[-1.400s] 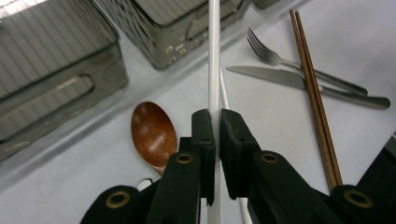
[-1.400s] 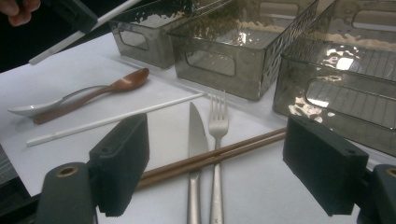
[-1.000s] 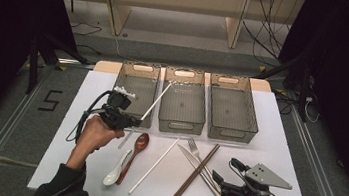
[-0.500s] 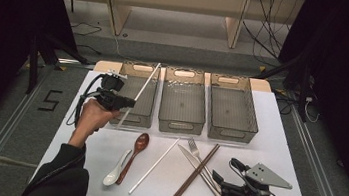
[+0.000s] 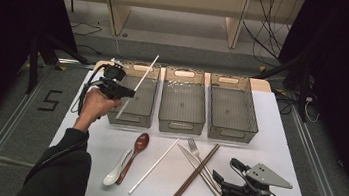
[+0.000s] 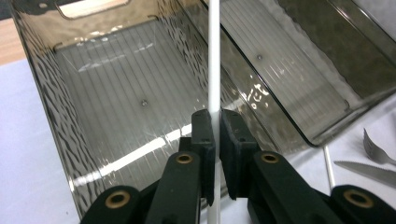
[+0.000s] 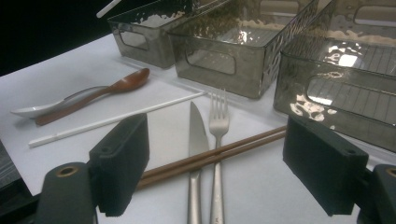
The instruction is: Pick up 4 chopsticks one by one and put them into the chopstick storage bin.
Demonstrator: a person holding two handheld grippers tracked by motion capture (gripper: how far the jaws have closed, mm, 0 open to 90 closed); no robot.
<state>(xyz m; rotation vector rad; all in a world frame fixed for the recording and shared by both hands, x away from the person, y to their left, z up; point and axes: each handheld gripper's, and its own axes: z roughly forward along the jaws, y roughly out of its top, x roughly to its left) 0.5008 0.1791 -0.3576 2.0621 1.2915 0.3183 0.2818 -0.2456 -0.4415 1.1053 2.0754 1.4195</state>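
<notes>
While the left gripper (image 5: 122, 90) is hovering over the leftmost of the three grey bins (image 5: 137, 101), the white chopstick (image 5: 137, 86) clamped in it is slanting across that bin in the high view, its long axis running from low near the bin's front wall up and away toward the far rim, the upper tip leaning toward the middle bin (image 5: 183, 104). In the left gripper view the stick (image 6: 214, 56) is running straight up between the two black pads, which are squeezing it tight, so the jaws are closed on it. It is a thin, plain white rod, smooth and straight. The right gripper (image 5: 232, 184) is resting near the front right edge of the desk (image 5: 283, 141), its jaws standing wide apart and holding nothing. Between them, in the right gripper view, a knife (image 7: 197, 135), a fork (image 7: 218, 126) and a pair of brown chopsticks (image 7: 219, 154) are lying crossed on the white surface.
</notes>
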